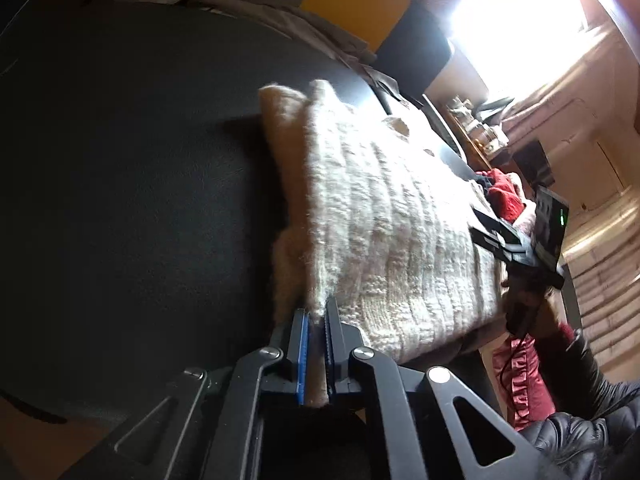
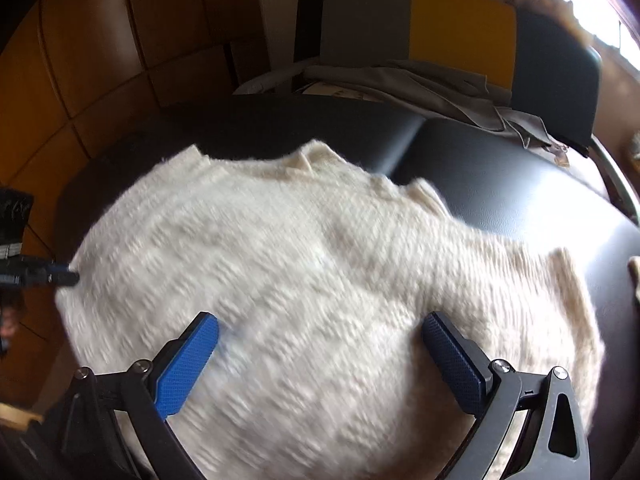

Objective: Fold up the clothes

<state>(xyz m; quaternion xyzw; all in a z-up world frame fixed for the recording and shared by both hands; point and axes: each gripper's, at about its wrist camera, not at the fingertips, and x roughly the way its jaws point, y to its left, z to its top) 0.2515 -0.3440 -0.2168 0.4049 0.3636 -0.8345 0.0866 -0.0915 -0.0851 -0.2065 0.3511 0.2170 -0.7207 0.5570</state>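
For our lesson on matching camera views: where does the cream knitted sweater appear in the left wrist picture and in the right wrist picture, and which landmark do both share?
Left wrist view: the cream knitted sweater runs from centre to lower right, its edge pinched in the left gripper.
Right wrist view: the sweater fills the centre and bottom, beneath the open right gripper.
Shared landmark: the yellow panel beyond the black padded surface.

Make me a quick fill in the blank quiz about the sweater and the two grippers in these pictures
1. The left gripper is shut on the edge of the ____ knitted sweater.
2. The right gripper hangs over the sweater with its jaws ____.
3. The sweater lies on a ____ padded surface.

Missing words: cream; open; black
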